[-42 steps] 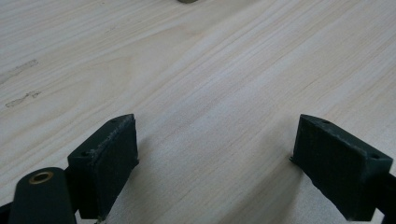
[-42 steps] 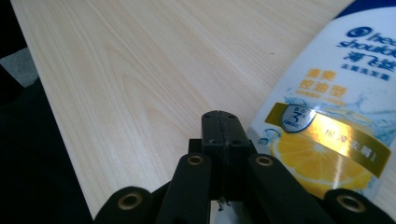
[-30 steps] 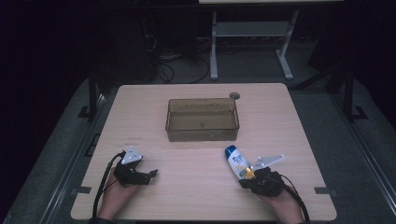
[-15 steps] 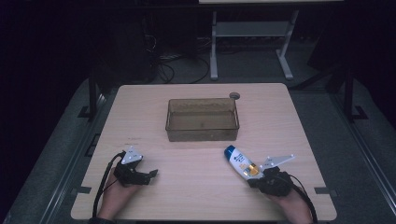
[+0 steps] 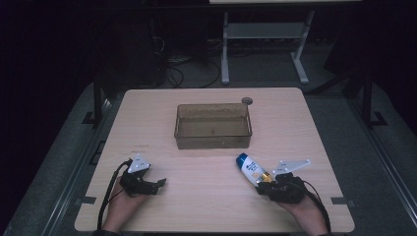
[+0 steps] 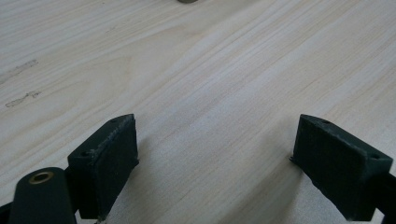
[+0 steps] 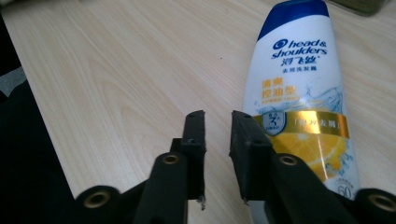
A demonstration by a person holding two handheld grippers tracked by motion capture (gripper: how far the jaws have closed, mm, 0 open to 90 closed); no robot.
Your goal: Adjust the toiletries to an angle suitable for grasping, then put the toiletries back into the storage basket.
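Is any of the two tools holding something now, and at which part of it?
Nothing is held. The right tool has a narrow empty gap between its jaws, beside the lying shampoo bottle. The left tool is open over bare table.

Dark room — grey floor [image 5: 344, 128], white-legged stand [image 5: 265, 34] behind the table [image 5: 147, 113].

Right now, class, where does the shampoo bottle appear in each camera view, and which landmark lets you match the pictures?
High view: the shampoo bottle lies right of centre, on the near side of the brown bin, blue cap toward it.
Left gripper view: wood grain of the table, with faint scuff marks.
Right gripper view: right half of the picture, blue cap at the top.
Shared landmark: the pale wooden table.
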